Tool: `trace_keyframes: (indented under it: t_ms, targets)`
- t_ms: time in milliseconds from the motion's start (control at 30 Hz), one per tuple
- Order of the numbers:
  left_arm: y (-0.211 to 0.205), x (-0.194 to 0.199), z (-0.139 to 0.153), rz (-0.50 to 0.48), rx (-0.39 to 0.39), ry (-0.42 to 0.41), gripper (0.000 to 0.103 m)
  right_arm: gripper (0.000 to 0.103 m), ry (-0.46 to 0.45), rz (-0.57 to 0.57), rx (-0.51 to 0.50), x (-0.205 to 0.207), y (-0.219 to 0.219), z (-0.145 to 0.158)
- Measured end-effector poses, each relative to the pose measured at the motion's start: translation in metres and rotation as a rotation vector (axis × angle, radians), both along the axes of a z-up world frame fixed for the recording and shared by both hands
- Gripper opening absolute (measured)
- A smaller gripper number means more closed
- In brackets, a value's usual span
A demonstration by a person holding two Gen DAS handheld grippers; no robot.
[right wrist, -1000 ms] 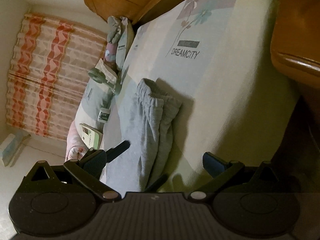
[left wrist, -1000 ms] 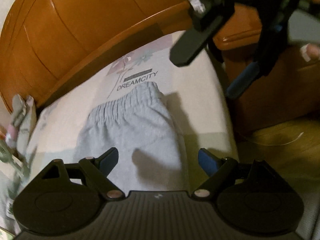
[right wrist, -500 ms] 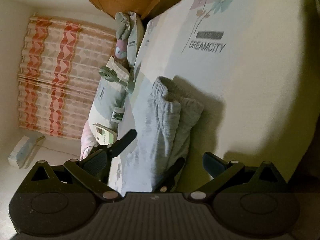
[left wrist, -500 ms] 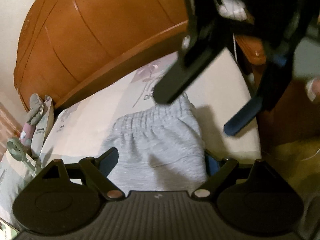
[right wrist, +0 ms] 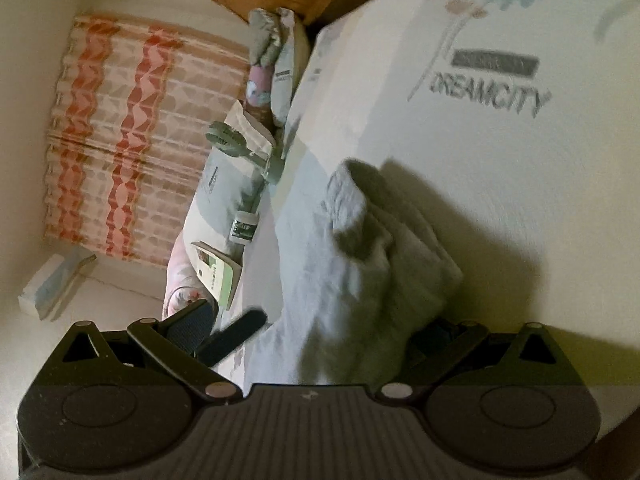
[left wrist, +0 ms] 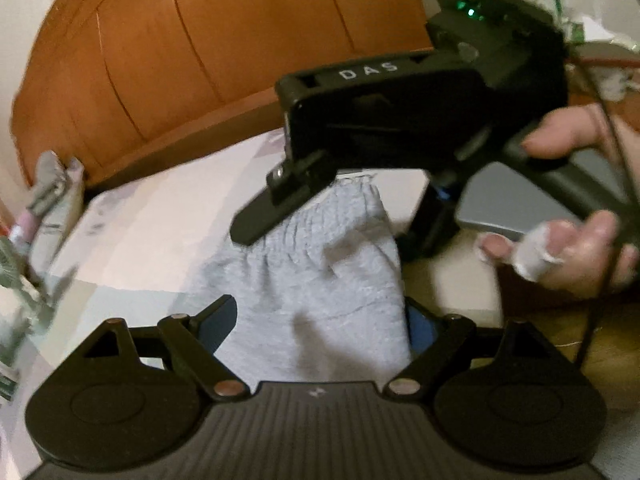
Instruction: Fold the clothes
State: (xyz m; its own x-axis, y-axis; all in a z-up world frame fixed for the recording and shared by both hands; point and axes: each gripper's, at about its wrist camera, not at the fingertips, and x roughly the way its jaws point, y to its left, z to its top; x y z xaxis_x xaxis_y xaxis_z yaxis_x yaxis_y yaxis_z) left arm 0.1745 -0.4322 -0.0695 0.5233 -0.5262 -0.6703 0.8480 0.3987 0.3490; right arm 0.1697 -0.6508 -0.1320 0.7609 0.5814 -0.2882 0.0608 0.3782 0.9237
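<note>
Both grippers' fingers spread wide over grey sweatpants [left wrist: 320, 280] on the "DREAMCITY" sheet [right wrist: 490, 96].

The right gripper [right wrist: 308, 330] stands spread wide around grey sweatpants [right wrist: 360, 264] bunched on a bedsheet [right wrist: 520, 168] printed DREAMCITY; its right finger seems buried in shadowed cloth. A striped curtain [right wrist: 132, 140] hangs beyond.
</note>
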Motion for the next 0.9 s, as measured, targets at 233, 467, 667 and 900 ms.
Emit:
trace_keyframes:
  t_ms: [233, 467, 667, 900]
  targets:
    - [0.035, 0.002, 0.007, 0.022, -0.018, 0.081, 0.087, 0.103, -0.053, 0.04, -0.013, -0.013, 0.005, -0.003]
    - [0.1, -0.009, 0.006, 0.146, -0.022, 0.123, 0.087, 0.103, -0.058, -0.075, 0.041, -0.018, 0.001, -0.006]
    - [0.151, -0.018, 0.014, 0.29, -0.063, 0.135, 0.087, 0.103, -0.023, -0.141, -0.026, -0.018, 0.023, -0.001]
    - [0.208, -0.023, 0.038, 0.396, -0.156, 0.173, 0.088, 0.102, -0.019, -0.241, -0.083, -0.023, 0.04, 0.0]
